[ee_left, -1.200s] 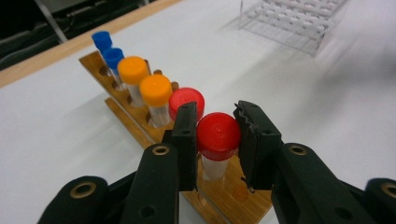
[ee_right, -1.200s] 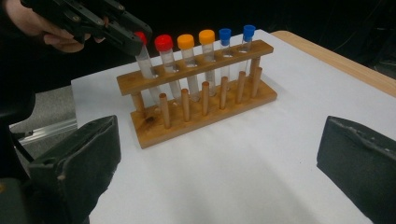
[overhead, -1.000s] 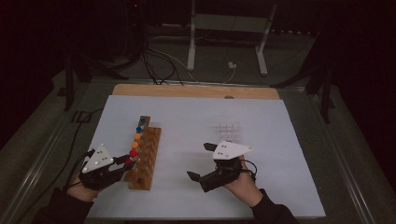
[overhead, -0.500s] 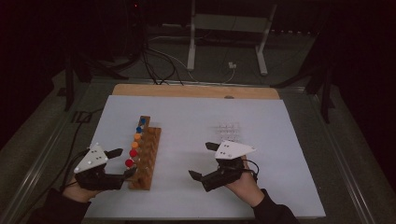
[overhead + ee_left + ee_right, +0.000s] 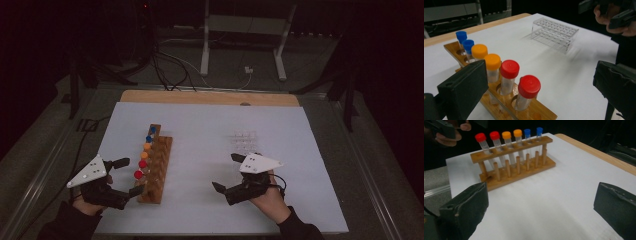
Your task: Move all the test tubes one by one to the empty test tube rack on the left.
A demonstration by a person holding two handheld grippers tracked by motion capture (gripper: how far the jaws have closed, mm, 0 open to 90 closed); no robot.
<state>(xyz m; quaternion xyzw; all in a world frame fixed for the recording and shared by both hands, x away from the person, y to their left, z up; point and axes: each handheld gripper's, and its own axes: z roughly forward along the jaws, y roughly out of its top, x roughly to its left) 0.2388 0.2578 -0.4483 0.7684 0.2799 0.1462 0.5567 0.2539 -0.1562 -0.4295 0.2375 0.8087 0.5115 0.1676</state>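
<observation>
A wooden tube rack (image 5: 159, 167) stands on the white mat (image 5: 210, 125), left of centre. It holds several capped tubes in a row: two blue (image 5: 150, 134) at the far end, two orange (image 5: 145, 151), then two red (image 5: 138, 174) at the near end. My left gripper (image 5: 129, 176) sits just left of the rack's near end. Its jaws have just been opening and now stand wide. In the left gripper view the nearest red tube (image 5: 528, 87) stands in the rack between them, touched by neither pad. My right gripper (image 5: 226, 172) rests open on the mat to the right, nothing in it.
A clear plastic rack (image 5: 245, 140) with no tubes in it sits on the mat beyond the right gripper. The wooden table edge (image 5: 210, 97) runs along the back. Behind it are cables and a metal stand (image 5: 242, 30) on the floor.
The left gripper's jaws, shut by the near red-capped tube a second ago, have spread wide and let it stand in the rack. The right gripper has stayed put.
</observation>
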